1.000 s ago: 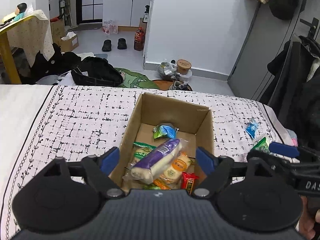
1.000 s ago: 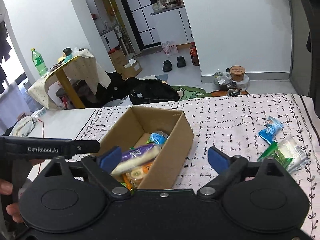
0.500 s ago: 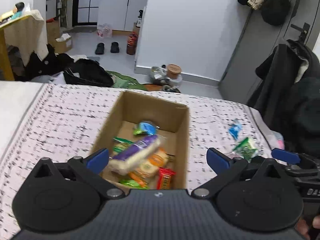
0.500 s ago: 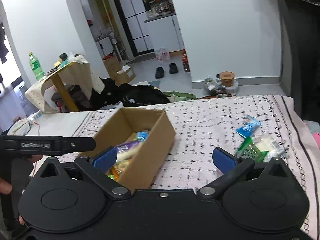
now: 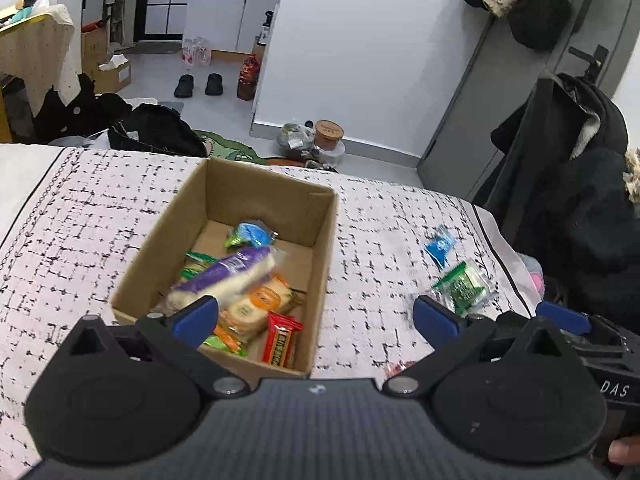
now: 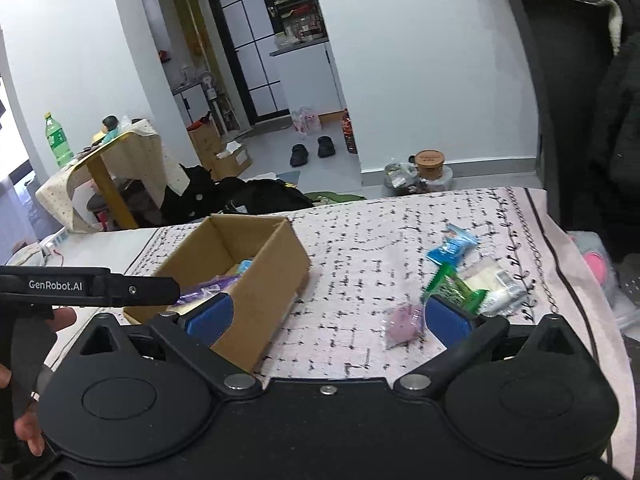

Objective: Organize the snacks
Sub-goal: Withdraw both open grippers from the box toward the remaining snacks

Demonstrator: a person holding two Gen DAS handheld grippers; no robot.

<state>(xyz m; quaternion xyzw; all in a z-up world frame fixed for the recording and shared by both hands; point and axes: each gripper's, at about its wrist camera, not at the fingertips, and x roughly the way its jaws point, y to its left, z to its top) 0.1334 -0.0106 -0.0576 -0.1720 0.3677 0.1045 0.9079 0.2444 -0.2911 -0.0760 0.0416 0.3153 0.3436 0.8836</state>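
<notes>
An open cardboard box [image 5: 264,196] [image 6: 276,268] sits on a patterned bedspread and holds several snacks, among them a long purple-wrapped roll [image 5: 228,272] and a red packet [image 5: 280,340]. Right of the box lie loose snacks: a blue packet [image 5: 439,245] [image 6: 452,245], a green packet [image 5: 460,286] [image 6: 454,290], a white one [image 6: 494,284] and a pink one [image 6: 404,320]. My left gripper [image 5: 316,320] is open over the box's near right corner, with nothing held. My right gripper [image 6: 328,318] is open above the bedspread between the box and the loose snacks, empty.
The bedspread [image 5: 80,232] ends at a far edge, with floor clutter beyond: black bags [image 5: 156,132], shoes [image 5: 198,84], a bottle [image 5: 246,82]. Dark coats [image 5: 560,168] hang at the right. A person's hand [image 6: 24,360] holds the left gripper's handle.
Both grippers have shifted right, so the box slid left in both views and the loose snacks came nearer. Both pairs of jaws have spread wider apart.
</notes>
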